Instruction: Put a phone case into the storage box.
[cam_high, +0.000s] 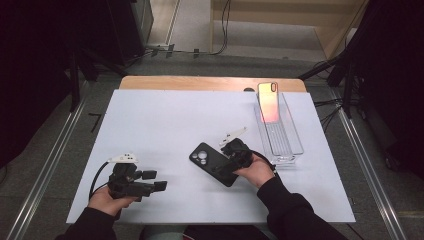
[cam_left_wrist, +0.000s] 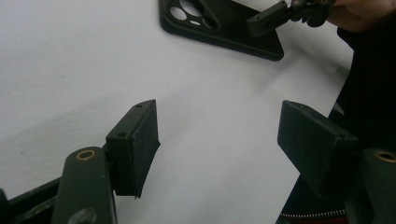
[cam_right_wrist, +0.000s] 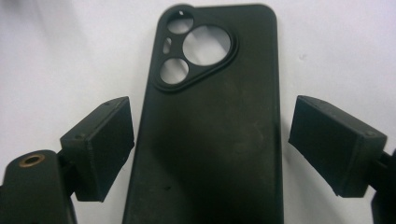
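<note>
Clear tray (cam_high: 295, 145) holds a phone (cam_high: 268, 102) leaning upright.

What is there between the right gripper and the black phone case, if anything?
Nothing visible. In the right gripper view the black phone case lies flat on the white table, and the right gripper has its open jaws on either side of it, a small gap showing at each pad.

both hand-held grippers (left (cam_high: 152, 181), right (cam_high: 223, 161)) gape open, low.

no readable text, no labels, no brand marks, no numbers on anything in view
</note>
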